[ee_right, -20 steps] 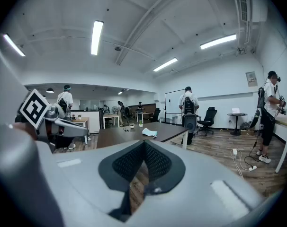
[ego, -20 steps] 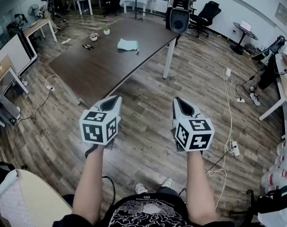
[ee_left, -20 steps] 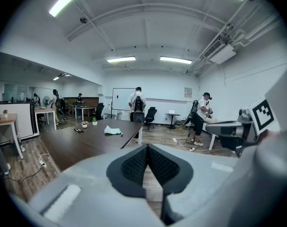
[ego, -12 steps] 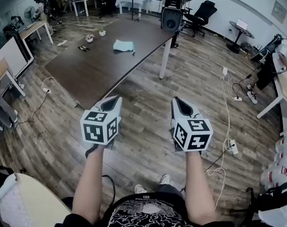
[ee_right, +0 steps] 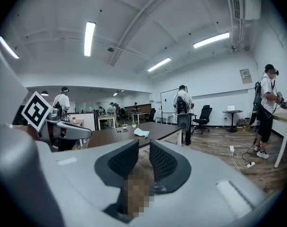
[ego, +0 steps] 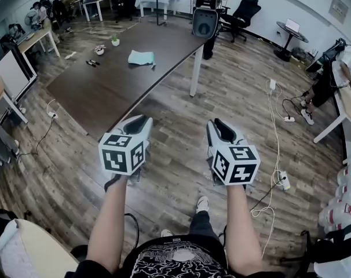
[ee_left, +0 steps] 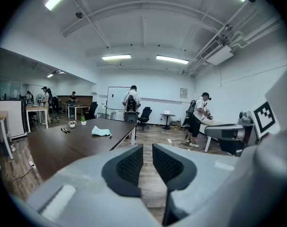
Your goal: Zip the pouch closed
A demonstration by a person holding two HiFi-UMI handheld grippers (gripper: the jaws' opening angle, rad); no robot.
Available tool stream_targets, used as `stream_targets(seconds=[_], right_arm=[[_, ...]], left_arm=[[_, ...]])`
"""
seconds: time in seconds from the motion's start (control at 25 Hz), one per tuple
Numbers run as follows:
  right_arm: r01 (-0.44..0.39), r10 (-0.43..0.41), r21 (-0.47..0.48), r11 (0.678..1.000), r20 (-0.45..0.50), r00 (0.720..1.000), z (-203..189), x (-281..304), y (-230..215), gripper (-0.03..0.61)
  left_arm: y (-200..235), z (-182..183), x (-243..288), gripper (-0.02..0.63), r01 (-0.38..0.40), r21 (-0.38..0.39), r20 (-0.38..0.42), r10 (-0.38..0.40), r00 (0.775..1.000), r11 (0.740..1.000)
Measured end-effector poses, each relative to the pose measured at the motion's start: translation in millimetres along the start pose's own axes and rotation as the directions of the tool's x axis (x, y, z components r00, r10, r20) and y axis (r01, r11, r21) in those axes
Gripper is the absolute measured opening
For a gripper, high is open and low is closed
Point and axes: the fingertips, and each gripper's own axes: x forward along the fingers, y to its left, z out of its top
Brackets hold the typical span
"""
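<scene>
The pale teal pouch [ego: 141, 57] lies on the far part of a long dark table [ego: 100, 91], well ahead of both grippers. It also shows small in the left gripper view as the pouch [ee_left: 101, 132] and in the right gripper view as the pouch [ee_right: 142, 132]. My left gripper [ego: 138, 122] and right gripper [ego: 220, 124] are held side by side over the wooden floor, short of the table. In the left gripper [ee_left: 147, 151] and the right gripper [ee_right: 144, 148] the jaws stand a narrow gap apart with nothing between them.
Pens [ego: 92, 63] and a small potted plant [ego: 114, 40] sit on the table beyond the pouch. A person with a backpack [ego: 205, 13] stands at its far end near an office chair [ego: 245, 13]. Cables and a power strip [ego: 284, 180] lie on the floor at right.
The table and the pouch have come a little closer as the person steps forward. Both grippers keep their place in the view, jaws unchanged.
</scene>
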Motion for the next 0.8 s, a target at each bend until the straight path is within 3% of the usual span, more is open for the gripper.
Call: stream_targets(seconds=[0.8], right_arm=[[-0.124, 0.126, 0.043, 0.991, -0.057, 0.990, 25.9, 106.3, -170.4, 0.260]], left_arm=[[-39.7, 54.3, 176.7, 0.262, -0.083, -0.035, -0.023, 0.082, 0.996, 0.996]])
